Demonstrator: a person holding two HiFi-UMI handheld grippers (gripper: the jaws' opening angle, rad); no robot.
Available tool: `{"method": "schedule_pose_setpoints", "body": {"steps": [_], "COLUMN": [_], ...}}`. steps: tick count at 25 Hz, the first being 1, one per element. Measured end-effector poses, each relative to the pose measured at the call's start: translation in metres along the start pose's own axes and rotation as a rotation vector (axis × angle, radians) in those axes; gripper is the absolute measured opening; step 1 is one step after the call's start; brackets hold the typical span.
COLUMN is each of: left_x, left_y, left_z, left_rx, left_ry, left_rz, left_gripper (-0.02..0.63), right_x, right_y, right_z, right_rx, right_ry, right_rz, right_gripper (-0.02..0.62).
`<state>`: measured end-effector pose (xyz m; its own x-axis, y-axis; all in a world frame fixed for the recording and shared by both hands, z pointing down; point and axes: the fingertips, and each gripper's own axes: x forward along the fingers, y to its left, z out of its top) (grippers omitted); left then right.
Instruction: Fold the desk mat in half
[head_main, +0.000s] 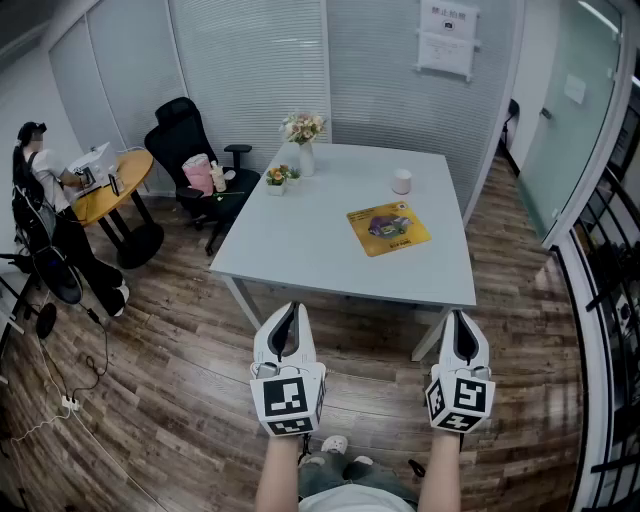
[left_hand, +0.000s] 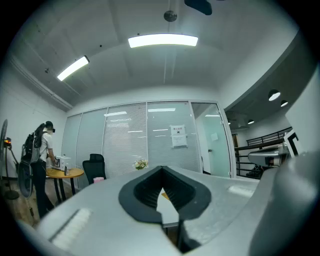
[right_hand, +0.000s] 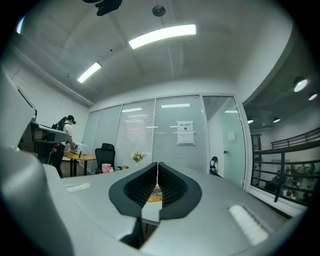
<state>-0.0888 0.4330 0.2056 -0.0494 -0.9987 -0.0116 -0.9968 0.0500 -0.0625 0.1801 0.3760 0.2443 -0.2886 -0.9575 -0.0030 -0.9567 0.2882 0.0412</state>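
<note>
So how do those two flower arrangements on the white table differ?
The pale bouquet in the white vase stands taller than the small pot of orange flowers. The vase sits at the table's far edge; the pot is nearer and further left. Both stand upright on the white table.

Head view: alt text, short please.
The left gripper and right gripper, both shut and empty, hover over wood floor short of a white table; a yellow desk mat lies flat, unfolded, on its right half.

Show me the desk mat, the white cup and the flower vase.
desk mat (head_main: 389, 228), head view, centre of its printed top.
white cup (head_main: 402, 182), head view, its side.
flower vase (head_main: 306, 160), head view, its white body.
</note>
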Motion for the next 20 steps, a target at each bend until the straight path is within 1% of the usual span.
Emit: {"method": "schedule_pose_setpoints", "body": {"steps": [4, 7, 20], "left_x": [0.001, 0.002, 0.019], "left_y": [0.003, 0.005, 0.022], "left_z": [-0.005, -0.001, -0.010], "left_rx": [-0.004, -0.002, -0.002], "left_ry": [0.004, 0.000, 0.008], "left_rz": [0.004, 0.010, -0.002], "left_gripper": [0.000, 0.000, 0.000], "right_x": [0.001, 0.002, 0.019], "right_y": [0.001, 0.002, 0.012], "right_z": [-0.001, 0.001, -0.002], "right_rx": [0.000, -0.002, 0.015], "right_ry": [-0.003, -0.004, 0.004], "right_rz": [-0.002, 0.000, -0.003], "right_gripper": [0.028, 0.028, 0.029]}}
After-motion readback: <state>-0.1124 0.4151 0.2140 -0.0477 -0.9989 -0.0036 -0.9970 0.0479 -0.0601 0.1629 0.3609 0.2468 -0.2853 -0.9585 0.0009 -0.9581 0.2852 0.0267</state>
